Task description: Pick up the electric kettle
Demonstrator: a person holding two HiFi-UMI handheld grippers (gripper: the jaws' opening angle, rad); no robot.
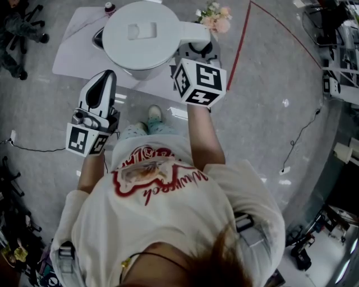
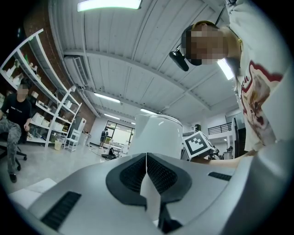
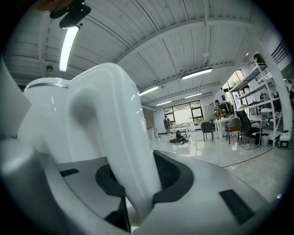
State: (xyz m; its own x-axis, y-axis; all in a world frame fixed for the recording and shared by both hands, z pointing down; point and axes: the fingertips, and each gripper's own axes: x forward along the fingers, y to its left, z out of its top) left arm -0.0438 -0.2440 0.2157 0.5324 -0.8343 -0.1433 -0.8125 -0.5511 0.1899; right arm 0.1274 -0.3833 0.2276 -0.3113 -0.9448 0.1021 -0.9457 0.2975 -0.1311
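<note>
The white electric kettle [image 1: 143, 36] fills the top of the head view, lid up, its handle [image 1: 194, 32] pointing right. My right gripper [image 1: 196, 53] reaches in under its marker cube, and its dark pads are shut on the kettle handle [image 3: 121, 147], which runs up between them. The kettle body [image 3: 43, 124] rises to the left behind the handle. My left gripper [image 1: 105, 78] hovers just left of and nearer than the kettle, jaws shut with nothing in them. Its pads [image 2: 138, 172] meet in front of the kettle [image 2: 158, 135].
A white table [image 1: 76, 56] lies beneath the kettle, with a dark base [image 1: 99, 38] showing at the kettle's left, a small pink-capped bottle [image 1: 110, 8] and flowers [image 1: 216, 17]. A red line [image 1: 241, 50] crosses the grey floor. A seated person [image 2: 16, 114] and shelves are far left.
</note>
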